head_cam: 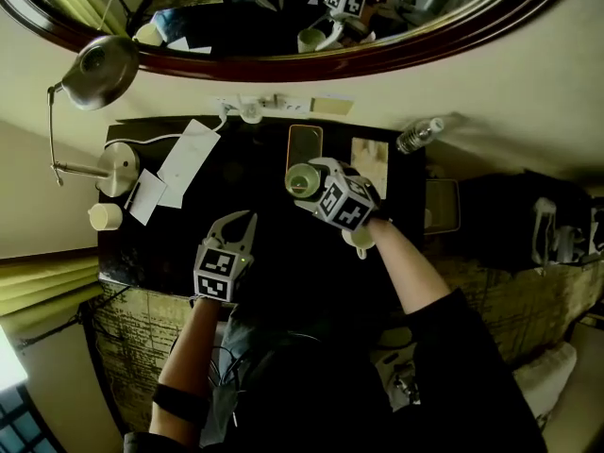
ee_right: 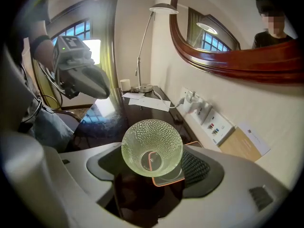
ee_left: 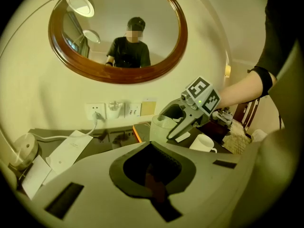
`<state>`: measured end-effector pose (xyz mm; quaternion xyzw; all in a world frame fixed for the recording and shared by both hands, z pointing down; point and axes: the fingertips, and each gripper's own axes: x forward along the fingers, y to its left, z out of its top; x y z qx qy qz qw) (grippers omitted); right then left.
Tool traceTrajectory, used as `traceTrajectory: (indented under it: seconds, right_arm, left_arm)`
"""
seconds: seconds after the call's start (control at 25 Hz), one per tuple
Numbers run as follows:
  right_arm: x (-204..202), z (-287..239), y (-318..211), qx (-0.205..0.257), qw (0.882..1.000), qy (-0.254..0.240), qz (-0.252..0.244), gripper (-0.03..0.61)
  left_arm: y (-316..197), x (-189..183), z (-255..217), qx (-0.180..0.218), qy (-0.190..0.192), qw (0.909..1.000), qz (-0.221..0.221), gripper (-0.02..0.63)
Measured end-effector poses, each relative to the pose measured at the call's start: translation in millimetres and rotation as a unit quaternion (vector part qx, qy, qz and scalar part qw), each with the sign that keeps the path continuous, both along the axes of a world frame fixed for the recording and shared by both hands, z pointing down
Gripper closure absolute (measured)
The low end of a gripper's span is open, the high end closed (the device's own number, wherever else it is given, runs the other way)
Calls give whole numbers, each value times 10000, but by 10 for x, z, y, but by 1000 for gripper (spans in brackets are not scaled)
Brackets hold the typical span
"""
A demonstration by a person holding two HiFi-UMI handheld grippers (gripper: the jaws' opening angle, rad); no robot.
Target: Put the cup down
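The cup [ee_right: 152, 145], dimpled clear glass, is grasped across its body by the right claw [ee_right: 153, 159] and appears to be carried upright above the dark table [head_cam: 260, 173], directly over an orange-edged flat slab [ee_right: 167, 178]. It looks empty: the slab's edge shows straight through its base.

To set it down well, I would keep it level, choose bare tabletop beside the slab so the base does not rock on an edge, lower until it rests, and only then release.

The left claw [ee_left: 152, 148] is clenched on nothing and hangs near the table's front edge. 1 white mug [ee_left: 204, 143] stands just beside; its inside cannot be seen. 1 plastic bottle [head_cam: 420, 135] lies at the far right corner.
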<state>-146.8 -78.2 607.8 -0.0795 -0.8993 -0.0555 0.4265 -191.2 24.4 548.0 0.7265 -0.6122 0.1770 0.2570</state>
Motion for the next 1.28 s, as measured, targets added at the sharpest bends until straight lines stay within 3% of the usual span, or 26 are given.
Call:
traceTrajectory:
  seconds: [0.48,0.92,1.28]
  right_arm:
    - [350,281,988,-425,9972,237,-574,192]
    - [438,500,1215,-473,9952,429,-747,184]
    - [509,616,1251,-246,9953,603,-711,164]
  left_arm:
    - [180,36,-28,-23,-30,10000,42,614]
    - [329,54,-62,-39,-64,9999,-94,614]
    - [413,68,-69,-36,-106,9998,-170,614]
